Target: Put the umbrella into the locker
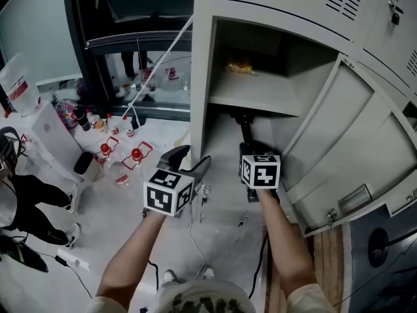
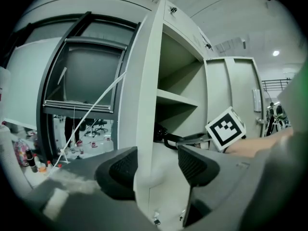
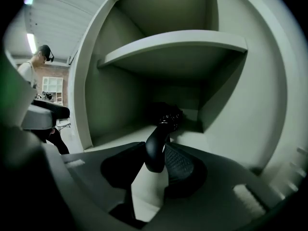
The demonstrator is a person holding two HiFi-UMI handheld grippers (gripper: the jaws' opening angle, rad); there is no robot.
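A black folded umbrella (image 1: 242, 124) lies in the lower compartment of the open grey locker (image 1: 203, 77), under its shelf (image 1: 251, 100). My right gripper (image 1: 249, 150) reaches into that compartment. In the right gripper view the umbrella's body (image 3: 166, 115) rests deep inside, and its curved black handle (image 3: 155, 150) sits between the pads, with the right gripper (image 3: 153, 170) shut on it. My left gripper (image 1: 190, 160) hangs outside the locker's left wall. It stands open (image 2: 154, 170) with only that wall's edge (image 2: 144, 129) seen through the gap. The umbrella (image 2: 163, 134) also shows in the left gripper view.
The locker door (image 1: 345, 142) stands swung out to the right. A yellow packet (image 1: 240, 66) lies on the shelf. Several bottles (image 1: 117, 155) and cables (image 1: 195, 233) are on the floor to the left. A person in black (image 1: 26, 201) is at the left edge, and a white rod (image 1: 163, 60) leans nearby.
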